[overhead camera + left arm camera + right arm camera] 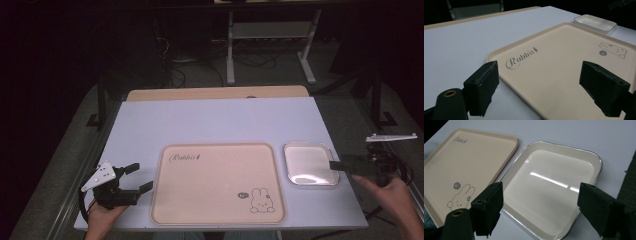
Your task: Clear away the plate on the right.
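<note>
We're at approach: right gripper [340, 165] at the dish [308, 162] edge, left gripper [138, 180] beside the tray [218, 183], both on the counter [210, 120]. Fingers wide open, empty. Next: straddle rims, close.

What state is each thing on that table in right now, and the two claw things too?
Beige tray: flat on the table, nothing on it.
White dish: upright, nothing in it, beside the tray.
Left gripper: open, holding nothing, beside the tray's left edge.
Right gripper: open, holding nothing, over the dish.
</note>
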The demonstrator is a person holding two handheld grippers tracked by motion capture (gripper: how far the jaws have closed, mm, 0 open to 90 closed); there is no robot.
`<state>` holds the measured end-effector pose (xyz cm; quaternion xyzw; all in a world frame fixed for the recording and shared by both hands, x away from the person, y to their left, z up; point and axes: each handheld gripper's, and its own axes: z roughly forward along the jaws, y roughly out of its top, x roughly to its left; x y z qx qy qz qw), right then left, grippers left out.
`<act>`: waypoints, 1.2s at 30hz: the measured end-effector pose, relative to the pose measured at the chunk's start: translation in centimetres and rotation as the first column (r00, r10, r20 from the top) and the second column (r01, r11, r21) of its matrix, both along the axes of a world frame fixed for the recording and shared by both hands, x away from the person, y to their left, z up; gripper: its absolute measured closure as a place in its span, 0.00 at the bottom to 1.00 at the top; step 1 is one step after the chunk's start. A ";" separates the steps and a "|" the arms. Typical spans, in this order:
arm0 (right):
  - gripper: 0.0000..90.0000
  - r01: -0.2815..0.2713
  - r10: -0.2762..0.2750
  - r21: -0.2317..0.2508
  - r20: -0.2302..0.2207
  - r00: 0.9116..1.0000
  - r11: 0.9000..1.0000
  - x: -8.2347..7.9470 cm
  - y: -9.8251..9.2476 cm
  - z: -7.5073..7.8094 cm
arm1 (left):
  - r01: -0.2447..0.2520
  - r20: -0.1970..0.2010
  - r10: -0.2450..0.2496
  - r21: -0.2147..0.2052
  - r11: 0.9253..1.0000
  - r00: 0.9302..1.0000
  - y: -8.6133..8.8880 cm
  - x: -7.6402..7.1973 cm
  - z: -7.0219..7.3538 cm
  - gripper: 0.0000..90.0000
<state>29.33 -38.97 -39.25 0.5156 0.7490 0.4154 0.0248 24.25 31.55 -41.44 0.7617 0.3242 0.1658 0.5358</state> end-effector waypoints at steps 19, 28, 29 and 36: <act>0.37 0.070 -0.064 0.020 -0.199 0.978 0.997 3.7 -2.3 -1.7 | 0.003 -0.005 -0.003 0.003 1.000 1.000 0.0 0.1 -0.1 0.17; 0.45 0.102 -0.085 0.045 -0.289 0.953 0.994 4.6 -3.5 -1.9 | 0.007 -0.009 -0.007 0.005 1.000 1.000 -0.1 0.1 -0.1 0.17; 0.45 0.106 -0.088 0.043 -0.300 0.950 0.993 4.6 -3.5 -1.9 | 0.008 -0.008 -0.007 0.006 1.000 1.000 -0.1 0.1 -0.1 0.17; 0.55 0.128 -0.103 0.048 -0.360 0.927 0.991 5.0 -3.8 -2.8 | 0.009 -0.010 -0.009 0.010 1.000 1.000 -0.1 0.2 -0.2 0.17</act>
